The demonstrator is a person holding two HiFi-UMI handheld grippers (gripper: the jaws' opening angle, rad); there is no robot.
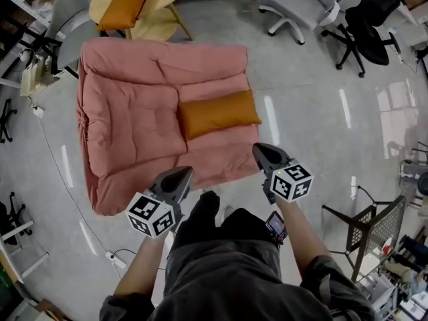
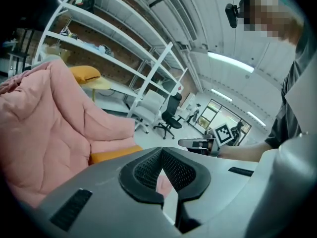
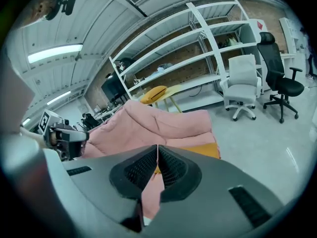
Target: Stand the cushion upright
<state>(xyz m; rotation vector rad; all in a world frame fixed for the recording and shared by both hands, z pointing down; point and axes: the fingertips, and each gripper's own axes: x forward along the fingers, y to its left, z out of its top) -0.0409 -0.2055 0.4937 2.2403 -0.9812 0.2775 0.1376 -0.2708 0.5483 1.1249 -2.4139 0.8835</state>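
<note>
The orange cushion point(image 1: 219, 114) lies flat on the pink sofa point(image 1: 127, 126), at frame centre. The left gripper point(image 1: 180, 174) and right gripper point(image 1: 262, 151) are clenched and empty; they should probably open first, then take its near edge.

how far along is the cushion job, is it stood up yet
Done: nothing yet. The orange cushion lies flat on the seat of the pink floor sofa.
In hand: nothing. The left gripper and right gripper are both shut and empty, near the sofa's front edge, short of the cushion.
Left: reach the cushion, open, grip it and stand it upright.
</note>
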